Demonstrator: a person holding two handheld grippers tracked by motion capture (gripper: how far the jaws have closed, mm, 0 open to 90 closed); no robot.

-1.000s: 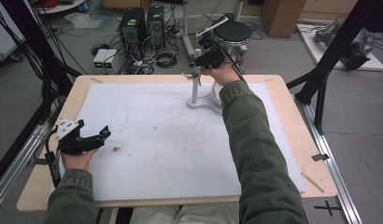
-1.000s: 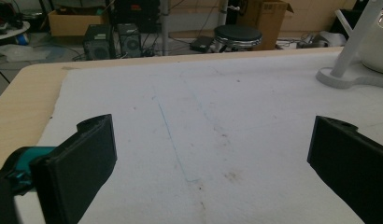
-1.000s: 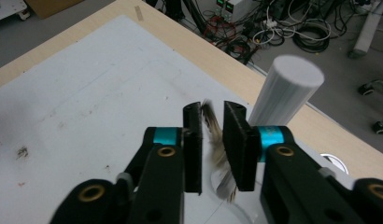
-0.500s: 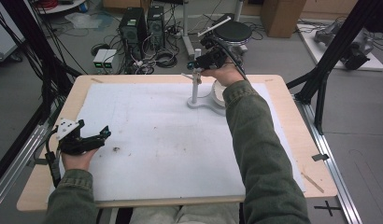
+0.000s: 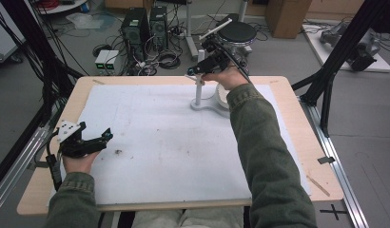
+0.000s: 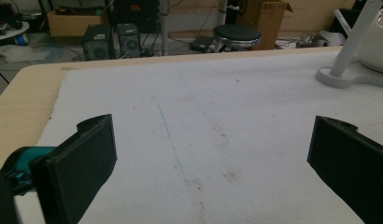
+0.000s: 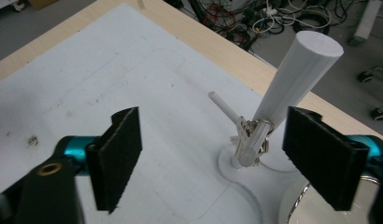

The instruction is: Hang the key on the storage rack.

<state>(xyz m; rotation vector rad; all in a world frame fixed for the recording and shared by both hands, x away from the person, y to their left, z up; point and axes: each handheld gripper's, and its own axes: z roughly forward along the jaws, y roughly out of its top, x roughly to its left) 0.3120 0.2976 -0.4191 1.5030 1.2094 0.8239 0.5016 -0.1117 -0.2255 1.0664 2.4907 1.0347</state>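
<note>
Found the right gripper at the far edge of the pale wooden table, gripped in the right hand and angled down at the white plastic stand with a round upright post. Saw its two black jaws standing wide apart, having just been opening, with nothing pressed between the pads. Made out, in the right gripper view, a small silvery metal key ring hanging on a thin white peg low on the post, beyond the jaw tips and in line with the gap between them, touched by neither pad. Could not tell the exact shape of the metal pieces on the ring.

Placed the stand on the far part of the white foam mat covering most of the table, its flat base lying on the mat. Noted a white round dish just beside the post on the same base, partly under the right wrist in the high view.

Found the left gripper well apart from all this, at the near left edge of the mat, held low in the left hand and pointing across the mat. Saw its jaws wide open too, with bare mat between them and nothing held. Spotted a few dark smudges on the mat just past its tips.
</note>
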